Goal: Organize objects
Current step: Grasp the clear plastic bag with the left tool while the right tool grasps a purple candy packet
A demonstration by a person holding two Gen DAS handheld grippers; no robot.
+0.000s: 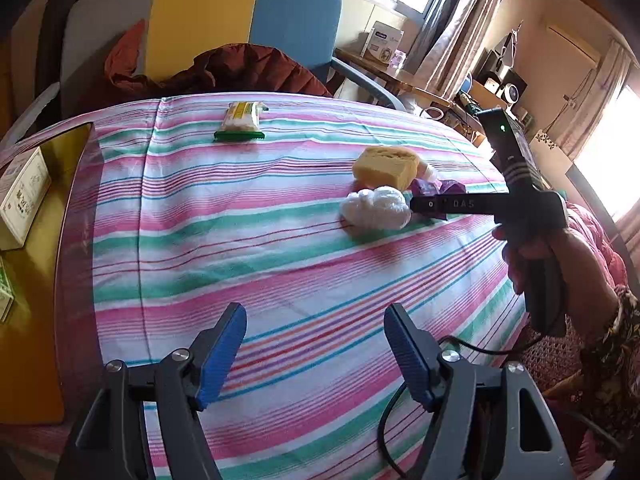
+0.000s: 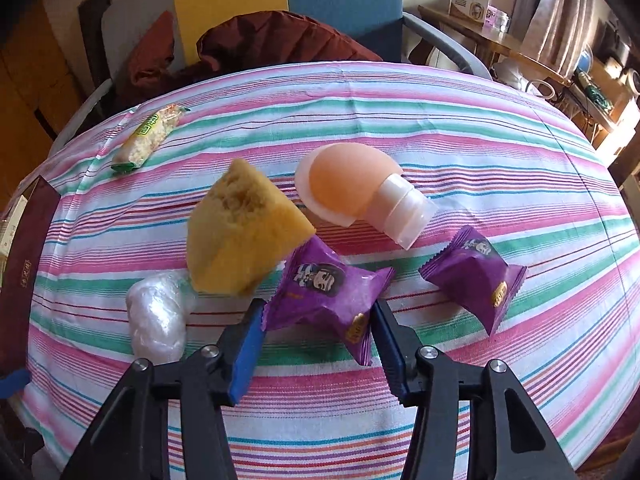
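Hovering over the striped cloth [image 1: 280, 208], the left gripper [image 1: 316, 352] has its blue pads spread wide with only fabric between them. In this left view, a green-ended snack bar [image 1: 241, 121] lies far across the cloth, and to the right sit a yellow sponge [image 1: 386, 167] and a white wad [image 1: 376, 206], the wad just in front of the sponge. The right gripper [image 1: 412, 204], held in the person's right hand [image 1: 560, 256], reaches in beside the wad; its tips are mostly hidden there.

From the right view, the right gripper [image 2: 318, 344] is part open, its pads flanking a purple packet [image 2: 326, 292], apparently touching its edges; I cannot tell whether it is pinched. A second purple packet [image 2: 476, 276] lies apart to the right. The sponge [image 2: 244, 228] stands tilted just behind the first packet, the wad [image 2: 158, 316] left of it, a peach silicone bottle [image 2: 360, 196] behind, and the snack bar [image 2: 146, 138] far left.
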